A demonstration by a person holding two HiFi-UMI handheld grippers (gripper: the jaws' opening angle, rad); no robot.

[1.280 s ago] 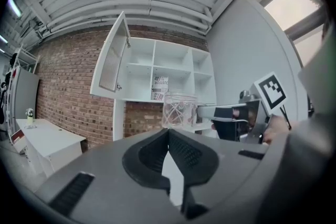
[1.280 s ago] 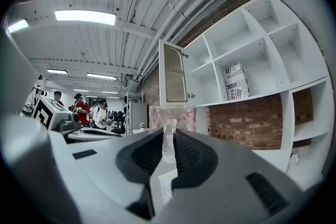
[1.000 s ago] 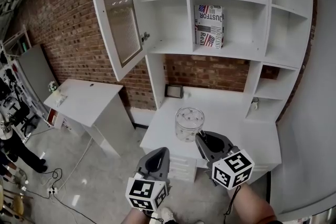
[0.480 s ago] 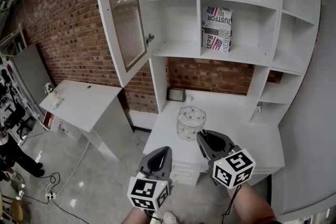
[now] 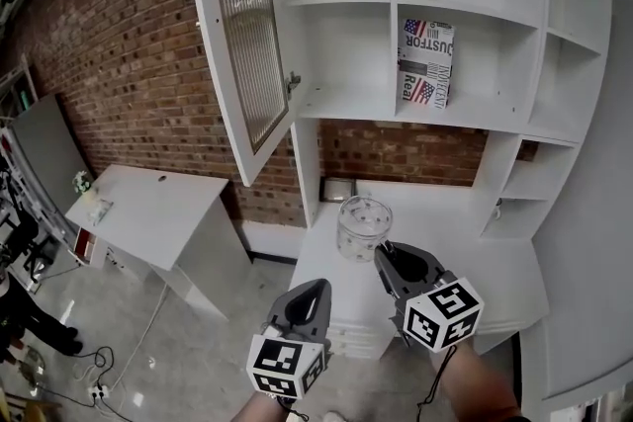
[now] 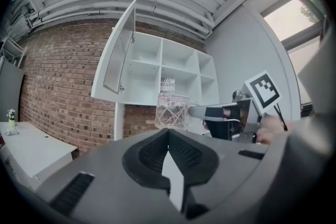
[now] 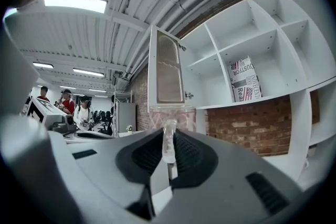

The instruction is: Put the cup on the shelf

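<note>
Your left claw point(image 5: 316, 286) and right claw point(image 5: 382, 253) are grey with black ribbed pads point(image 6: 149, 157); each carries a white cube point(image 5: 286, 366) with black square markers.

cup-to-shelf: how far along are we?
Done: the cup is picked, with the right claw shut on its handle, and the cabinet door stands open. In hand: the cup is held out in front of the unit, lower than the shelf with the printed box. Left to do: raise it, set it on a shelf and release. The left claw is shut and empty.
</note>
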